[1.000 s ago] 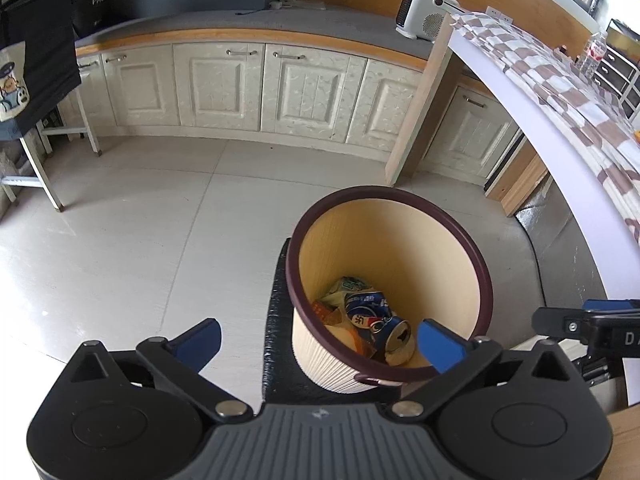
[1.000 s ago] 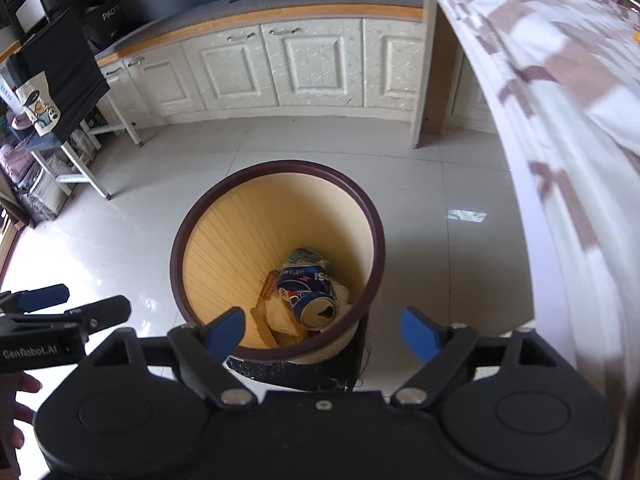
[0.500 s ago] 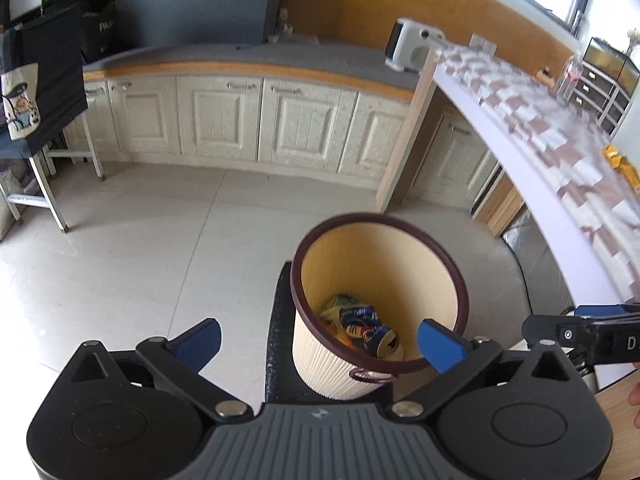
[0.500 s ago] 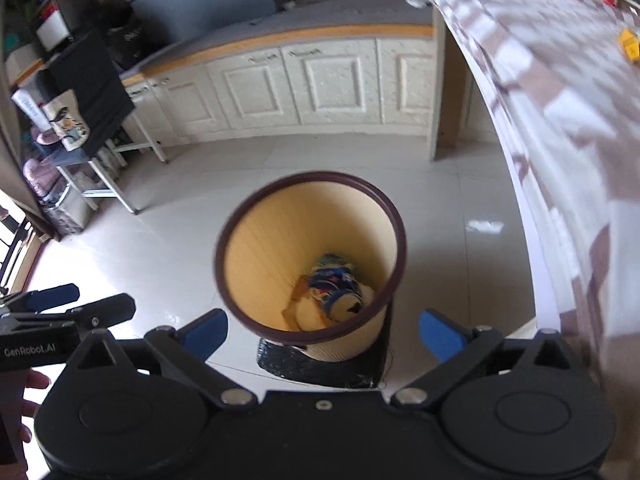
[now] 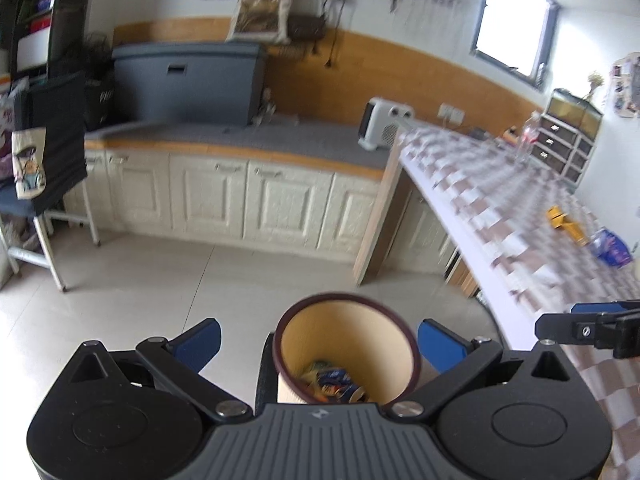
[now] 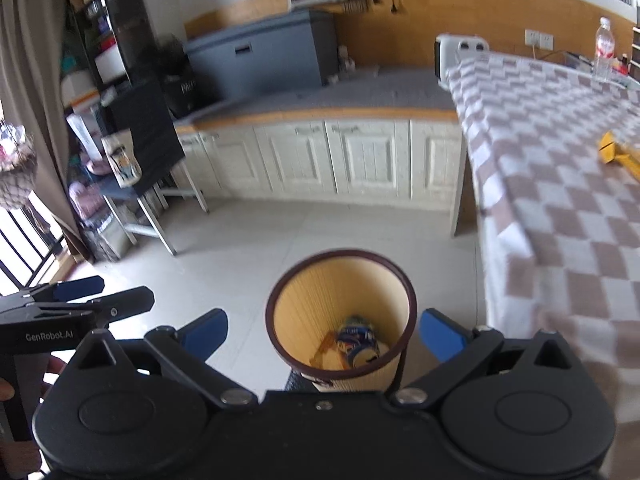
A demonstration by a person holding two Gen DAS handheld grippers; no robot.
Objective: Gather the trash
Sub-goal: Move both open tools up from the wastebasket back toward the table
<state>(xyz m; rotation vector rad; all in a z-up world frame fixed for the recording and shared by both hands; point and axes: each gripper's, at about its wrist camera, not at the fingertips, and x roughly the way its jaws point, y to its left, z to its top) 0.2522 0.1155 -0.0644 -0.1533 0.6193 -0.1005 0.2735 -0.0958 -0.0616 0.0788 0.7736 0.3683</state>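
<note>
Here, nearest, both claws stand released and empty: left gripper (image 5: 318, 338), right gripper (image 6: 322, 330). Just beyond, on the floor, the bin (image 6: 340, 316) holds a crushed can (image 6: 358, 344) and wrappers. Farther off, on the checked table (image 5: 516, 216), lie a yellow wrapper (image 5: 566, 226) and a blue packet (image 5: 610, 244). Approaching either should be low and level, jaws straddling it. Motion blur obscures both; the table's far end is cut off.

Pale glossy tiled floor (image 5: 132, 300) fills lower left. Cream panelled cabinets (image 5: 248, 204) under grey countertop (image 5: 280, 140) mid-frame. Orange wood wall panelling (image 5: 380, 76) behind; bright window (image 5: 512, 36) upper right. Brown-white checked tablecloth (image 6: 560, 184) at right.
</note>
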